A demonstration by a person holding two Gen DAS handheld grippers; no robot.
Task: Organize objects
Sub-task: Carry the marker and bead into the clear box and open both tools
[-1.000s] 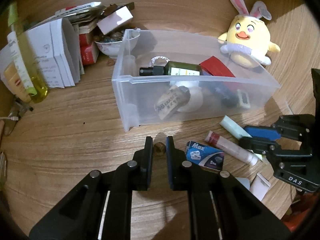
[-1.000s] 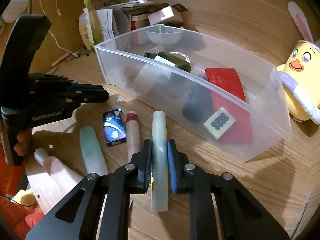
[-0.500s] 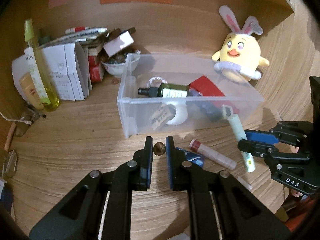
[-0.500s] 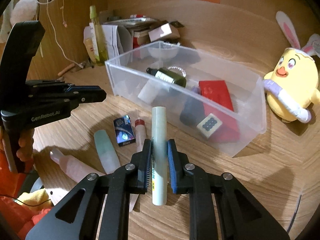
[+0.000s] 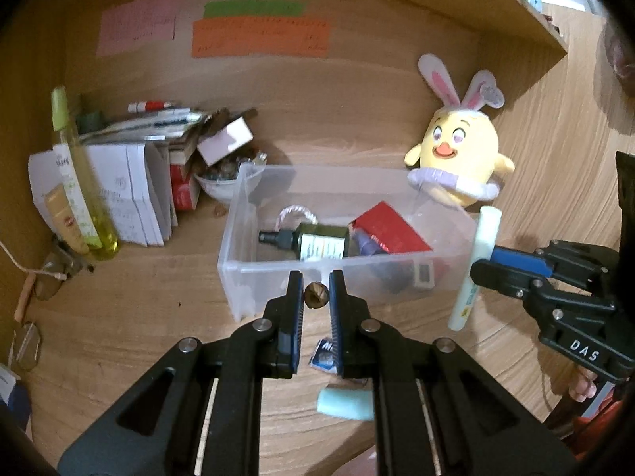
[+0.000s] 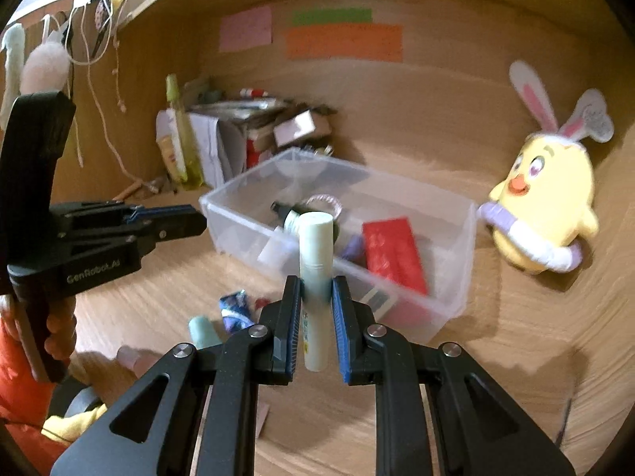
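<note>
A clear plastic bin [image 5: 238, 246] [image 6: 456, 261] stands on the wooden desk and holds a dark green bottle [image 5: 313, 240], a red box [image 5: 391, 230] and a few small items. My left gripper [image 5: 316, 293] is shut on a small brown round thing [image 5: 316, 294], held in the air just in front of the bin's near wall. My right gripper [image 6: 315, 291] is shut on a pale green tube [image 6: 313, 261] [image 5: 478, 254], which stands upright beside the bin's right end. The left gripper [image 6: 186, 222] shows at the left of the right wrist view.
On the desk below the grippers lie a blue packet [image 5: 323, 357] [image 6: 236, 309], a mint tube [image 5: 345, 402] [image 6: 202, 331] and a pink tube [image 6: 133, 357]. A yellow plush chick [image 5: 456, 158] sits right of the bin. Papers, boxes, a bowl [image 5: 222, 184] and a yellow bottle [image 5: 79, 182] crowd the back left.
Both grippers have risen from the desk, each with its object. The view has tilted up, so the back wall with its coloured notes now shows. The loose items on the desk lie lower in view.
</note>
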